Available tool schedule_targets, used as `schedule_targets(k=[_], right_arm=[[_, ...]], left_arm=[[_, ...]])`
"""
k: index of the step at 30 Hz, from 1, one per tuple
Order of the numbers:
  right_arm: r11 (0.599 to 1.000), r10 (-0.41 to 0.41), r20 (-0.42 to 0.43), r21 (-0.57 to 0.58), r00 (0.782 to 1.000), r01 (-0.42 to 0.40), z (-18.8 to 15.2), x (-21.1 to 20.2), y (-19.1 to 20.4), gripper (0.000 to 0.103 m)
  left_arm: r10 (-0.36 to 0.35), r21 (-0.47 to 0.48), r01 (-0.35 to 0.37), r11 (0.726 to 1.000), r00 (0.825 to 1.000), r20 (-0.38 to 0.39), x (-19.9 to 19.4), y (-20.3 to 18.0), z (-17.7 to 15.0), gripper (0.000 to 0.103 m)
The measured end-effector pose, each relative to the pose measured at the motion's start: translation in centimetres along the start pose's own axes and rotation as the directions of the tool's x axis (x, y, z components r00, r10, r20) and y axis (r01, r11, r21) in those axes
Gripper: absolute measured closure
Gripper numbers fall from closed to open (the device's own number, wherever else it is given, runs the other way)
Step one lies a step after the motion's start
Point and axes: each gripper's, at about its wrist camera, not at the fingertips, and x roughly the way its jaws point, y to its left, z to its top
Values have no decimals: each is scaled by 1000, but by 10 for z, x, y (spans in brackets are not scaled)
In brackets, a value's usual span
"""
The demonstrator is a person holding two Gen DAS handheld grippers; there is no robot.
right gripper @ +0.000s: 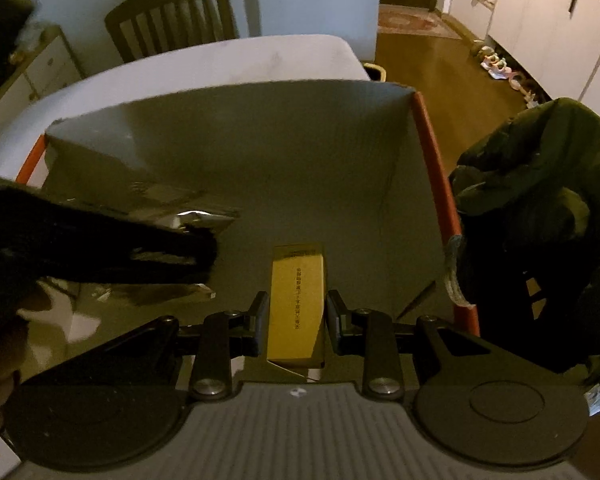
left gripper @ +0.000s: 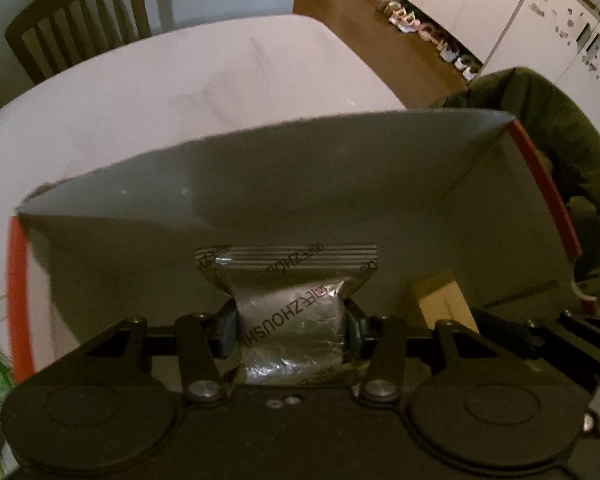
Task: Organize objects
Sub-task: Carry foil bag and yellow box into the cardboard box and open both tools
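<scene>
A silver foil packet with printed lettering is pinched between the fingers of my left gripper, inside a grey cardboard box with red edges. My right gripper is shut on a flat yellow box with dark lettering, held over the floor of the same grey box. In the right wrist view the left gripper reaches in from the left with the foil packet. The yellow box shows at the right in the left wrist view.
The grey box stands on a white table. A dark wooden chair stands behind the table. A dark green garment hangs over a chair to the right. White cabinets and shoes line the far wall.
</scene>
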Motion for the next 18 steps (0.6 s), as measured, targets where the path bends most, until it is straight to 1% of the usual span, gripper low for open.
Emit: schedule_targets(k=[3,8,12,18], right_arm=[[1000,-1,-33,4,999,1,1,3,-1,74],[1000,-7,-59,5,998,8,3,4,0,74],[1000,-6,-70,-5,998,5,3,4,-1,73],[1000,-2,-71,-5,997,2,3,3,-2,73]], left_arm=[[4,12,-4,1000,1000,-12,6,-4,0,54],[9,24,-8,1000,999,-34,14,-9,-1,54],[4,26,-3,1000,999,-44,16,-8,2,54],[6,28,-5,1000,999,-54,19,-4,2,50]])
